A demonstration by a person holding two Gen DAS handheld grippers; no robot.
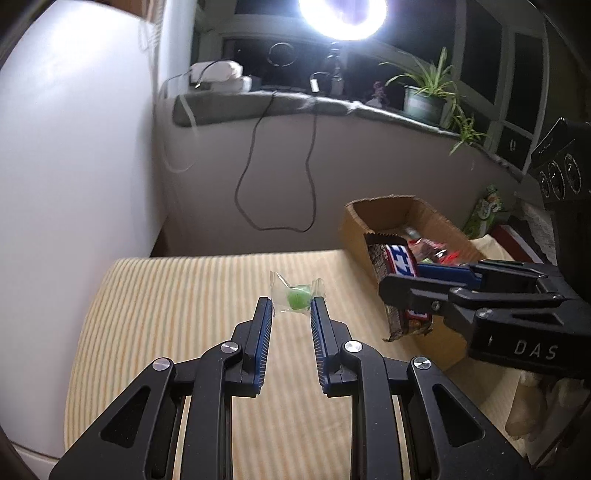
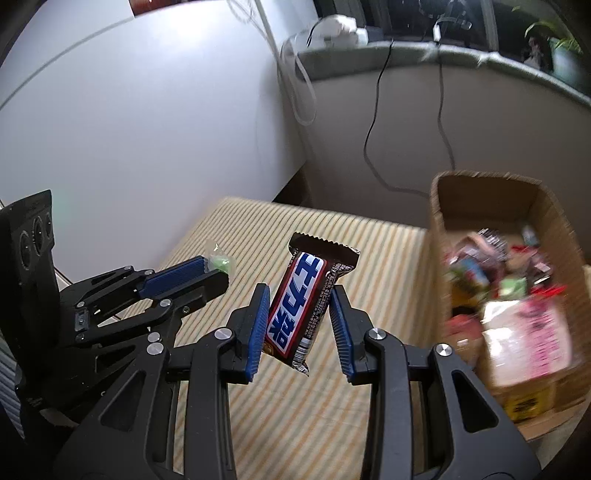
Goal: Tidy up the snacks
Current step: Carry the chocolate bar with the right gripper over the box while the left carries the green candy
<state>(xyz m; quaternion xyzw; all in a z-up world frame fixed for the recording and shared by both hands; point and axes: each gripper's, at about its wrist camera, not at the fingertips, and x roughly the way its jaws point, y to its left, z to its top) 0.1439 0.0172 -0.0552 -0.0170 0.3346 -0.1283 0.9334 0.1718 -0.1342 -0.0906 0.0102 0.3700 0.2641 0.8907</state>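
Observation:
My left gripper (image 1: 291, 304) is shut on a green candy in a clear wrapper (image 1: 297, 297), held above the striped cushion (image 1: 177, 314). It also shows in the right wrist view (image 2: 218, 271) with the candy (image 2: 220, 263) at its tips. My right gripper (image 2: 299, 295) is shut on a brown chocolate bar with a blue and white label (image 2: 306, 295), held upright above the cushion. In the left wrist view the right gripper (image 1: 402, 288) holds the bar (image 1: 397, 266) just left of the cardboard box (image 1: 354, 229).
The cardboard box (image 2: 439, 206) stands at the right, with several snack packets (image 2: 517, 295) inside. Behind are a grey wall with hanging black cables (image 1: 277, 166), a sill with a potted plant (image 1: 424, 96) and a bright lamp (image 1: 341, 14).

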